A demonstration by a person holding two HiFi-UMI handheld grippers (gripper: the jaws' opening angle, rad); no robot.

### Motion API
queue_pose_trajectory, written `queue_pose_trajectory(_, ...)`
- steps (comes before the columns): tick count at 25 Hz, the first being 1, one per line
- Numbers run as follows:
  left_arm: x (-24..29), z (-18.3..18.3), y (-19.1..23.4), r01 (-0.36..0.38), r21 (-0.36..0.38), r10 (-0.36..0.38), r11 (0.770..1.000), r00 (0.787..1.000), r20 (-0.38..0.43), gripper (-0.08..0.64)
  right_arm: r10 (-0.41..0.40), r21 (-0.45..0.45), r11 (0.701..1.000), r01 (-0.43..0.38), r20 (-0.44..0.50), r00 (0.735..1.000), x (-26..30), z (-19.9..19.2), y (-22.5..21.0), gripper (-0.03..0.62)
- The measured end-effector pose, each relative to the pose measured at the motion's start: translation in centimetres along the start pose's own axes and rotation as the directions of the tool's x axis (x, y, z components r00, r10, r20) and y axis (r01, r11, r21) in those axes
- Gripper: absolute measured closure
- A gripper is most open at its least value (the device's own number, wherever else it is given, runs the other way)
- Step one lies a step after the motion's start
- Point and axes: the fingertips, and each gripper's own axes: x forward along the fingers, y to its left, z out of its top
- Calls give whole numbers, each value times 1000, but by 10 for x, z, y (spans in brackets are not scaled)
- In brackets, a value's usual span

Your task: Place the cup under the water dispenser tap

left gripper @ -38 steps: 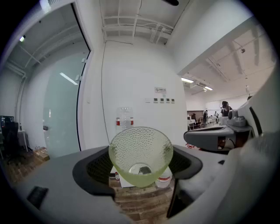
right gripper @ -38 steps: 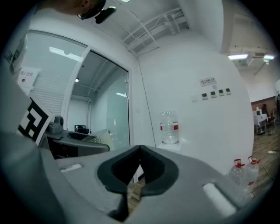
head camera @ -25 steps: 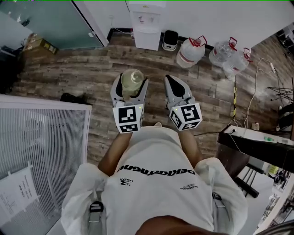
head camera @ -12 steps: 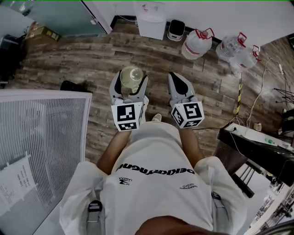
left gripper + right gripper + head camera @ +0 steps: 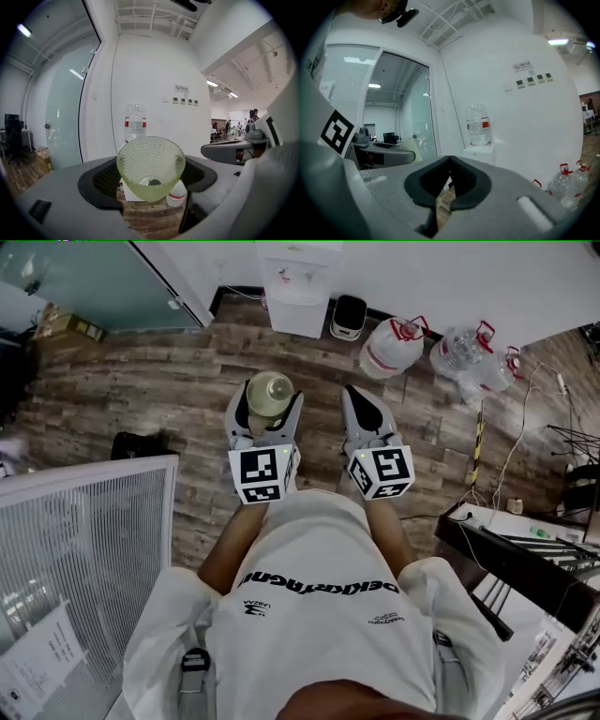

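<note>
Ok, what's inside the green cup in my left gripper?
The green pebbled cup in the left gripper looks empty: its round base shows, no liquid visible. The textured wall blurs the very bottom, so a few drops can't be ruled out.

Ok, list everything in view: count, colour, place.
cup: one, pale green dimpled glass, between the left gripper jaws
floor: one, brown wood planks, underfoot
water dispenser: one, white, clear bottle on top, far end of the floor
water jugs: three, clear with red handles, on the floor right of the dispenser
small container: one, black and white, between dispenser and jugs
bag-like item: one, black, floor at left
slatted panel: one, white, lower left
desk: one, dark, at right
left gripper: grey, shut on the cup
right gripper: grey, jaws together, empty
</note>
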Motion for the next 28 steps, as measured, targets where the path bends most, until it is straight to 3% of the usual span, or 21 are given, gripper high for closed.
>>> queue_pose_trajectory(7, 87, 38, 49, 40, -8, -40, 999, 999, -4, 187, -27, -18, 999, 27, 1, 1000, 95, 39, -23, 594)
queue_pose_trajectory(17, 186, 66, 119, 75, 12, -74, 997, 997, -6, 187, -55, -38, 998, 55, -19, 998, 214, 66, -42, 594)
queue_pose_trajectory(28, 256, 68, 149, 113, 4, -113, 994, 993, -41, 187, -97, -36, 995, 96, -47, 994, 283, 67, -69, 594)
